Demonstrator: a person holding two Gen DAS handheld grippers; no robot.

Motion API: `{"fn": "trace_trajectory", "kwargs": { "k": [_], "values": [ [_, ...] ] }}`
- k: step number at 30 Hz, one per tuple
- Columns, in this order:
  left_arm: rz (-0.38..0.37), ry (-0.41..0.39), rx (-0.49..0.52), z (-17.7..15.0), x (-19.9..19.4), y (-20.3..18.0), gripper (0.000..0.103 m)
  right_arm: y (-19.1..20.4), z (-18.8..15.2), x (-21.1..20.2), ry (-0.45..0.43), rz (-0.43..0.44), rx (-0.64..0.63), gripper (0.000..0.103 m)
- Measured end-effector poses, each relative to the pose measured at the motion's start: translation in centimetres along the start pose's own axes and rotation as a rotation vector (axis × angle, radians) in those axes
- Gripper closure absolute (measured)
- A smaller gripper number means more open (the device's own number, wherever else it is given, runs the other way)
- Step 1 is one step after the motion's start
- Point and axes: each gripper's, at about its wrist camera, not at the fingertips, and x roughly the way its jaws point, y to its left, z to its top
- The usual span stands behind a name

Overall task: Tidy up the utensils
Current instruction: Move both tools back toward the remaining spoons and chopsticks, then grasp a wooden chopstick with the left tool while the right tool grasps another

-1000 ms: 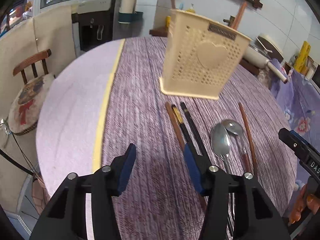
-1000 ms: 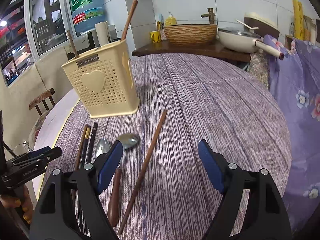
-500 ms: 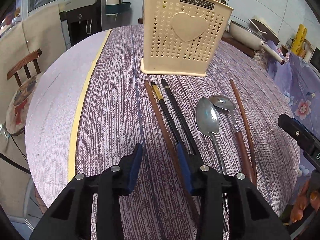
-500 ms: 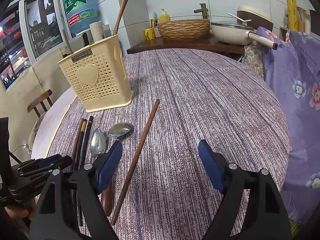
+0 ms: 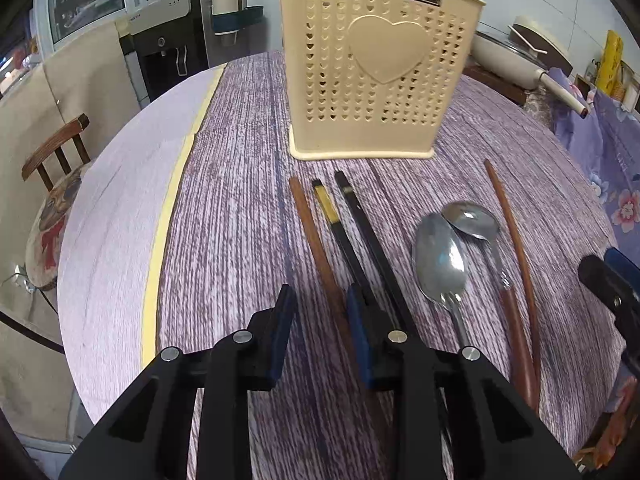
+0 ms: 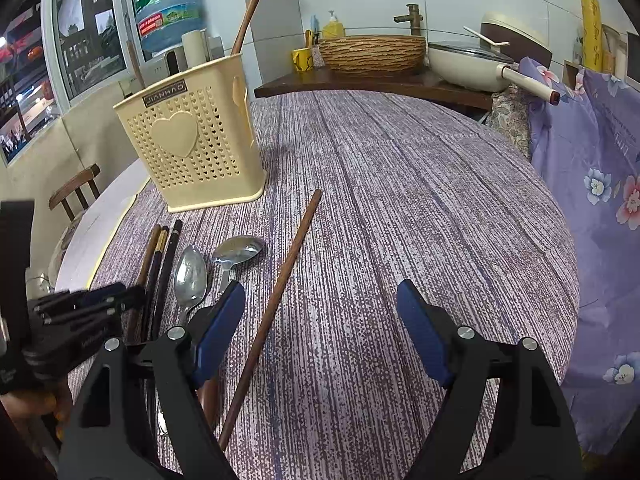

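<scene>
A cream perforated utensil holder [image 5: 372,76] stands on the round table, with chopsticks sticking out of it [image 6: 248,16]. In front of it lie a brown chopstick [image 5: 316,240], two black chopsticks [image 5: 360,236], two metal spoons [image 5: 440,256], one with a brown handle, and another brown chopstick [image 5: 516,248]. My left gripper [image 5: 320,320] is open, low over the table, its jaws on either side of the left brown chopstick. My right gripper [image 6: 320,328] is wide open above the right brown chopstick [image 6: 280,288]; its left finger [image 6: 220,328] is over the spoon handles.
A wooden chair [image 5: 52,184] stands left of the table. Behind the table a counter holds a woven basket [image 6: 372,52] and a white pan [image 6: 472,64]. A floral purple cloth [image 6: 592,184] hangs at the right. A water dispenser [image 5: 172,52] stands at the back.
My left gripper has narrowed its opening and moved forward and lower over the left brown chopstick. My right gripper has shifted only slightly and stays wide open.
</scene>
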Motion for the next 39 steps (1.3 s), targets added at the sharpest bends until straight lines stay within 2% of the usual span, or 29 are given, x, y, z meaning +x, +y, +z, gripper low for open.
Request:
{"fn": "trace_trajectory", "kwargs": {
  "k": [6,9,13,15,22,32,39],
  "values": [
    [0.007,0.018,-0.059,2.0,1.3,2.0,0.085,0.9,1.3,2.3,0.043,-0.015,-0.038,0.027],
    [0.009,0.020,-0.072,2.3,1.5,2.3,0.086,1.5,2.4,4.1,0.069,-0.030,-0.050,0.036],
    [0.010,0.019,-0.081,2.3,1.4,2.4,0.086,1.6,3.2,6.9,0.119,-0.048,-0.028,0.054],
    [0.011,0.017,-0.082,2.3,1.4,2.3,0.086,1.7,3.4,8.0,0.144,-0.052,-0.023,0.059],
    [0.016,0.016,-0.087,2.4,1.4,2.3,0.086,2.7,4.6,9.8,0.144,-0.107,-0.045,0.069],
    [0.028,0.014,-0.080,2.5,1.6,1.9,0.087,3.5,5.7,11.2,0.147,-0.124,-0.055,0.088],
    [0.026,0.016,-0.075,2.6,1.7,1.5,0.091,3.9,5.9,11.5,0.150,-0.125,-0.065,0.093]
  ]
}}
